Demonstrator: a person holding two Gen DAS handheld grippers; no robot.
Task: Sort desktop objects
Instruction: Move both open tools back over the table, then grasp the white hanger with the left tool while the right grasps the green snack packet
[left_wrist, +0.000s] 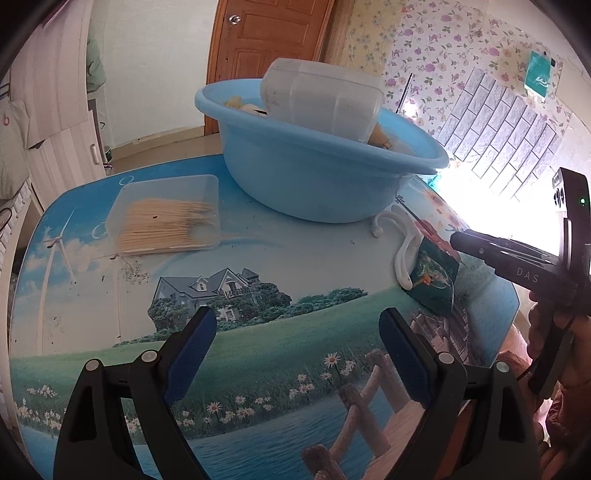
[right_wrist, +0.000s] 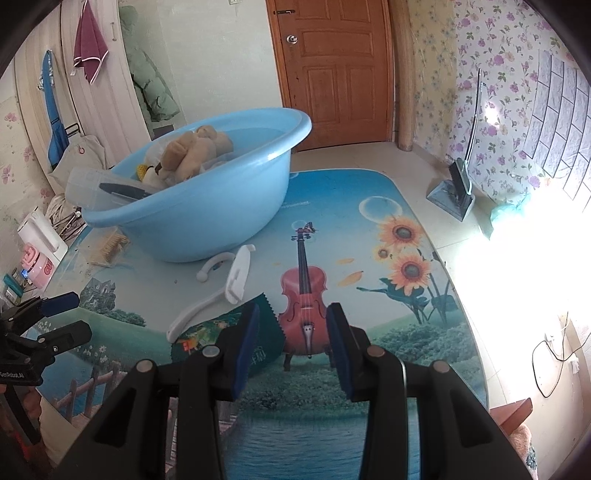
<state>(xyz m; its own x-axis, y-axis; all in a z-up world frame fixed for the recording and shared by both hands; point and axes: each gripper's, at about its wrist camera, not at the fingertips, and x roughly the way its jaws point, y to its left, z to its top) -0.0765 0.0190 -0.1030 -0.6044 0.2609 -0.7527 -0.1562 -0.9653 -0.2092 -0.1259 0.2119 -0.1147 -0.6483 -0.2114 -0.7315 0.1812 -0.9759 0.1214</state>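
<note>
Left gripper (left_wrist: 297, 354): jaws spread wide, nothing between them, low centre of the left view above the printed table (left_wrist: 258, 258). Right gripper (right_wrist: 291, 347): jaws also spread, holding nothing, low centre of the right view; its left finger stands over the edge of the packet (right_wrist: 207, 332).

Packet: dark green, flat, zigzag-cut edge, orange and green print. It lies on the table at lower centre-left of the right view, touching the lower end of the white hook (right_wrist: 221, 291). In the left view it sits at right of centre (left_wrist: 434, 278), with the right gripper's tip just above it.

Hook: white plastic, long curved handle, lying beside the basin (right_wrist: 207, 206).

Basin: light blue, round, upper centre of the left view (left_wrist: 314, 173). It contains a cloudy plastic jar (left_wrist: 325, 99) on its side and beige soft items (right_wrist: 195, 147).

Toothpick box (left_wrist: 166, 216): clear, square, lying flat at left of centre in the left view, beside the basin, well apart from the packet.
</note>
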